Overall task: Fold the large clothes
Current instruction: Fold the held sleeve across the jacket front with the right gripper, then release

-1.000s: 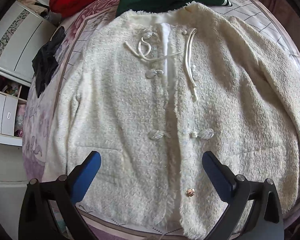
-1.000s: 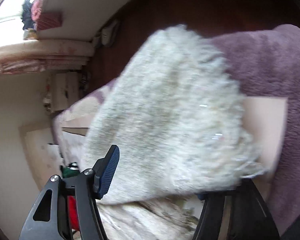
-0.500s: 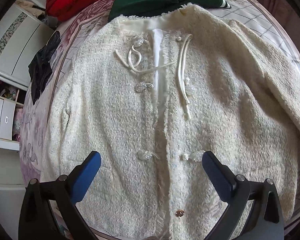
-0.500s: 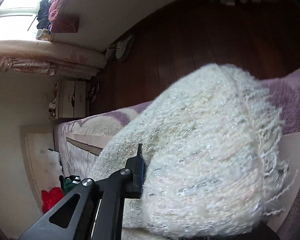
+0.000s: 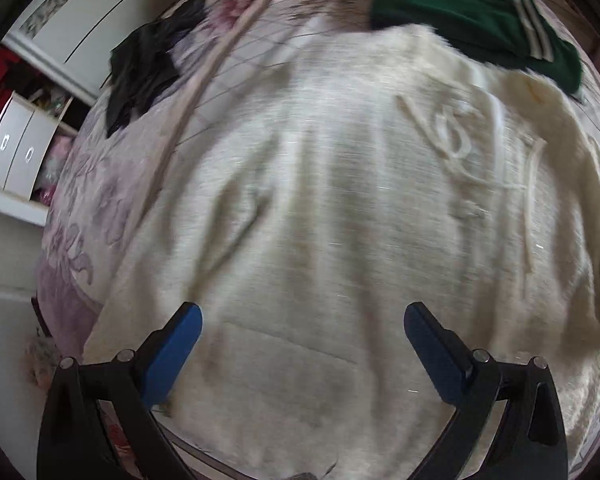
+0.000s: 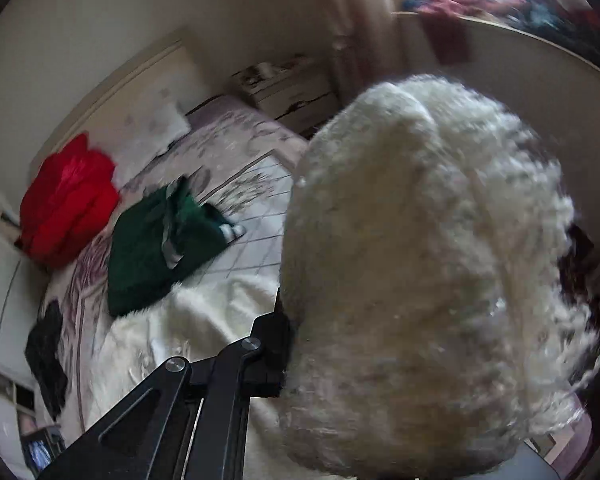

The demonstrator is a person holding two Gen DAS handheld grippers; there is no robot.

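A cream fuzzy jacket [image 5: 340,200] lies front up on the bed, its white cords [image 5: 456,144] at the upper right of the left wrist view. My left gripper [image 5: 302,312] hovers over the jacket's lower left part, jaws wide apart with nothing between them. In the right wrist view the jacket's sleeve [image 6: 420,240] fills the right half, bunched and lifted off the bed. My right gripper [image 6: 380,380] is shut on that sleeve. Only its left finger [image 6: 276,344] shows; the fabric hides the other. The jacket's body [image 6: 188,320] lies below.
A dark green striped garment [image 5: 480,12] lies just beyond the collar, with a red garment [image 6: 68,200] further back by a pillow. A black garment [image 5: 148,60] sits at the bed's left edge. White drawers [image 5: 16,148] stand left of the floral bedspread [image 5: 100,200].
My right gripper closed on the sleeve end, lifted it and swung round from facing the floor to facing the bed. My left gripper shifted left across the jacket, still open.
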